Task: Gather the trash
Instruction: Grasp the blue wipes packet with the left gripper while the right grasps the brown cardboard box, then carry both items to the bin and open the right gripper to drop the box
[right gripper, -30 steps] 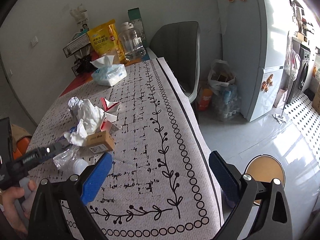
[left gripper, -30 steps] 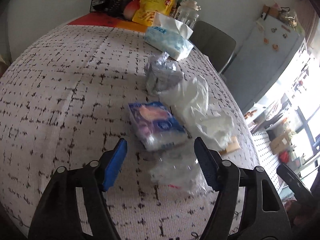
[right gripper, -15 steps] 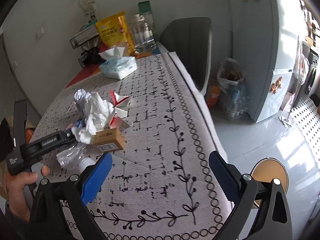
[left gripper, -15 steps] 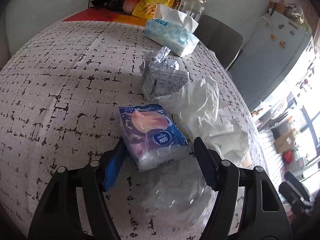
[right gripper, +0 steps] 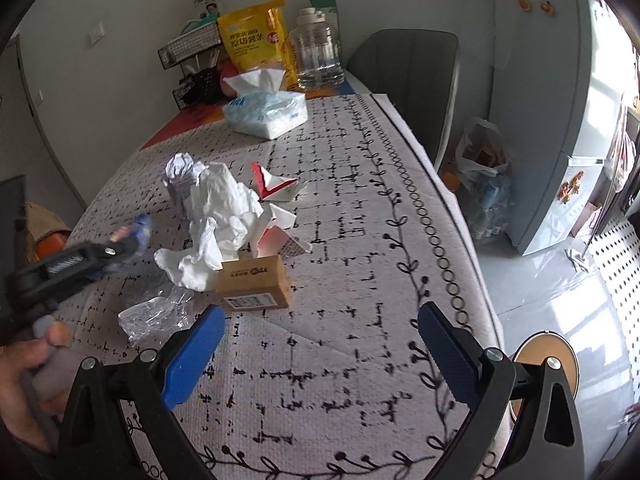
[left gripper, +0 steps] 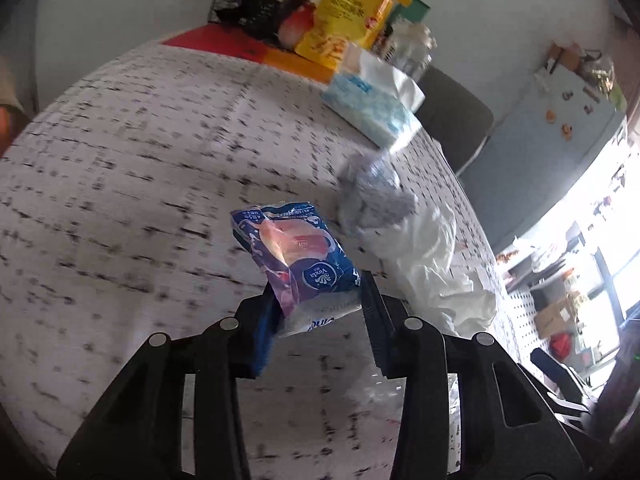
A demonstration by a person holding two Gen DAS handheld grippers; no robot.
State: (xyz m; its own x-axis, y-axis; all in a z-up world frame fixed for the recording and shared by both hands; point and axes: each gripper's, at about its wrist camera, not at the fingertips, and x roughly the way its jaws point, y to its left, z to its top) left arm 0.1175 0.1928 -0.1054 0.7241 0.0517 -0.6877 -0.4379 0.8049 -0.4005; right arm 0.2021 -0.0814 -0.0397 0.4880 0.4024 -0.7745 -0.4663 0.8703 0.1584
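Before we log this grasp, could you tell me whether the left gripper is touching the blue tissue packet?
Touching: in the left wrist view, the left gripper is closing, its pads against the blue tissue packet.

Blue tissue packet (left gripper: 298, 254), white tablecloth (right gripper: 340, 280) with black dashes.

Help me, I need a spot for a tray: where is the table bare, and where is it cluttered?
Bare: the tablecloth between the cardboard box and the vine-border edge, and the stretch left of the blue tissue packet. Crowded: the crumpled white paper, red-and-white carton and clear plastic heap; the far end around the tissue box.
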